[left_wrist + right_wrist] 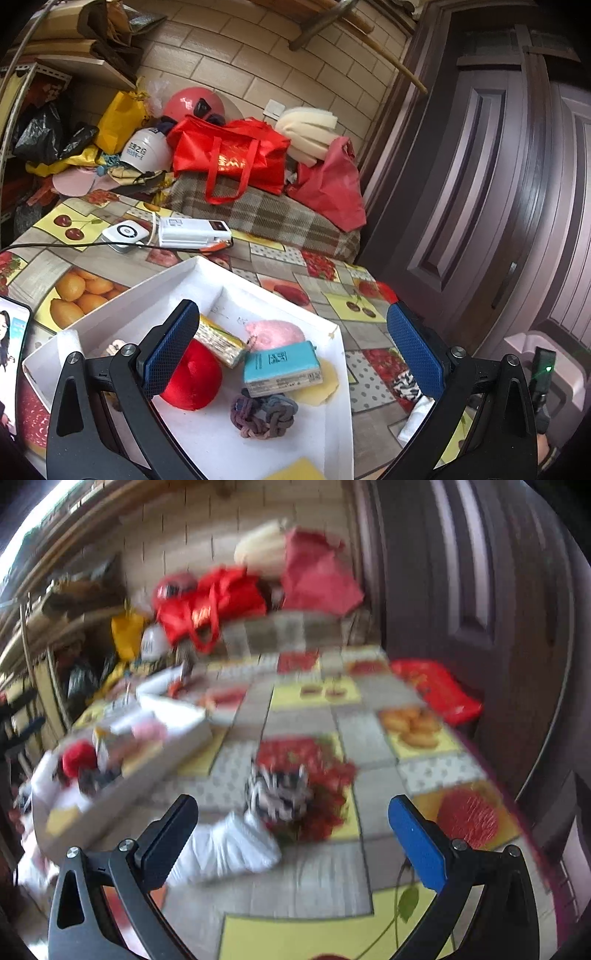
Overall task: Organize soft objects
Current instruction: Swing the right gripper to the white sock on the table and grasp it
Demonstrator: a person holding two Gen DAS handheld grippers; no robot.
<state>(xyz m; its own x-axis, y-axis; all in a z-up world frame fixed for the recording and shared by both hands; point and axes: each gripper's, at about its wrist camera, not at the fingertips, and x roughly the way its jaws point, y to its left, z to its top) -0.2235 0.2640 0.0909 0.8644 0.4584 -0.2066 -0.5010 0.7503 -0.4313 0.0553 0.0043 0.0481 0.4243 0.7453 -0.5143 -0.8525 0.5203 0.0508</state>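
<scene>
Two grippers are out in front of me, both spread wide with nothing between their jaws. My left gripper (pixel 291 354) hangs over the white tray (pixel 258 284), which sits cornerwise on the fruit-print table (pixel 110 266) with one corner pointing away toward the wall. Nearest in the tray lies a knotted grey-purple hair tie (pixel 263 414). Just beyond it a teal sponge block (pixel 281 367) lies with its long axis running left to right, resting on a flat yellow pad (pixel 325 387). To its left is a red plush ball (pixel 192 380), partly behind my left finger (pixel 170 350), and a long yellow-green packet (pixel 219 341) slants from upper left to lower right, its lower end touching the teal block. Farther back sits a pink puff (pixel 277 332).

My right gripper (pixel 293 834) hovers over bare table; this view is blurred. Close ahead a white cloth (pixel 225 849) stretches lengthwise from lower left to upper right, and its far end touches a black-and-white striped soft thing (pixel 279 794). Both lie outside the tray, which is off to the left.

Beyond the tray a white power bank (pixel 194 232) lies on the table, then a plaid blanket (pixel 266 218) and a red bag (pixel 229 155) by the tiled wall.
</scene>
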